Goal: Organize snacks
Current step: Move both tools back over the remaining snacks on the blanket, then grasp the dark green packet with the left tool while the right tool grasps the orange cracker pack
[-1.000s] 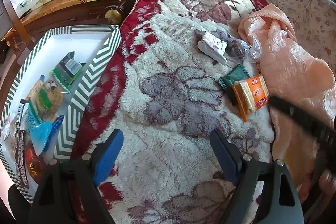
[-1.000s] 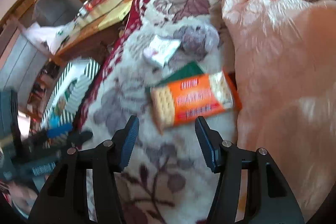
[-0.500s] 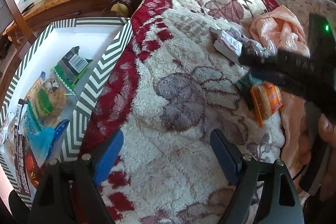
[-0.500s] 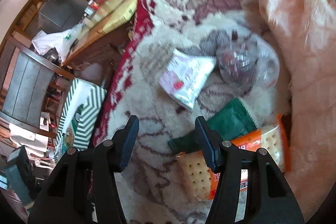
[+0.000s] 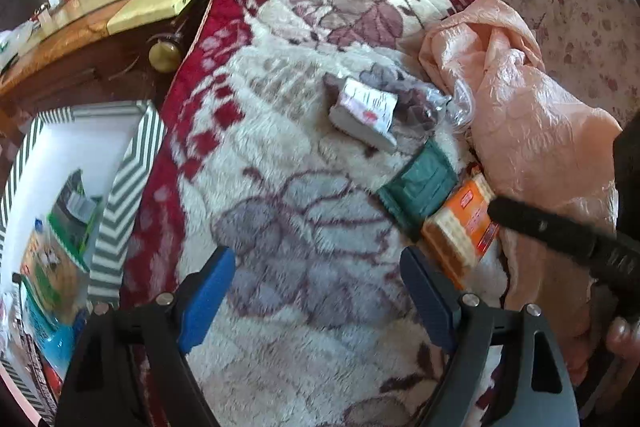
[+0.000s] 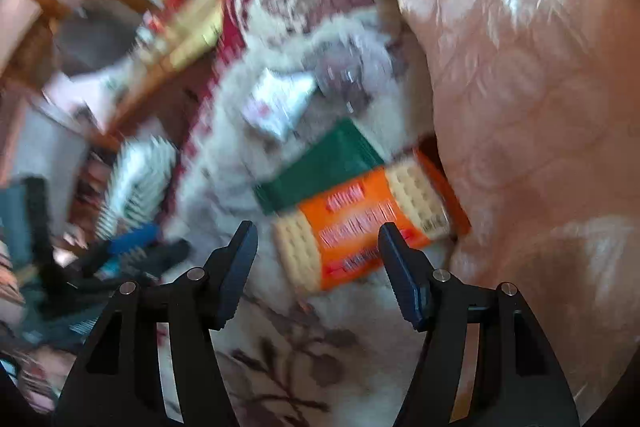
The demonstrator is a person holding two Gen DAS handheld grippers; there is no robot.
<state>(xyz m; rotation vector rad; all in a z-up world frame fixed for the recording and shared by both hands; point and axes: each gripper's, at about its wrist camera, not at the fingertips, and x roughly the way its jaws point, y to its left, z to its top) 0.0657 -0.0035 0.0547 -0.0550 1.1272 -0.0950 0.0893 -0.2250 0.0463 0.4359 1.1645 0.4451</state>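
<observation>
Right gripper point(image 6: 316, 251): black jaws spread, nothing pinched; they have just been opening wider. Its tips hover over the lower end of the orange cracker packet point(image 6: 360, 227), which lies flat on the fleece floral blanket point(image 6: 304, 367). The right wrist view is motion-blurred, so whether a pad touches the wrapper cannot be told; it looks clear of it.

Snack layout on the blanket, left wrist view: orange cracker packet point(image 5: 464, 223) against the edge of the peach quilted cover point(image 5: 532, 131). A dark green packet point(image 5: 420, 187) touches its upper side, partly tucked under it. Farther up, a white foil pouch point(image 5: 364, 113) with red print, overlapping a clear plastic bag point(image 5: 436, 103) of dark contents.

Left gripper point(image 5: 316, 287): blue-padded jaws spread wide, empty, over bare blanket, well apart from the packets.

Box with green-and-white chevron border point(image 5: 120, 187) sits off the blanket's red edge at left; several packets already inside, among them a green-and-white one point(image 5: 74, 211).

Right gripper's black finger point(image 5: 560, 231) crosses the cracker packet's corner in the left view; a hand point(image 5: 616, 347) is at the frame's lower right.
</observation>
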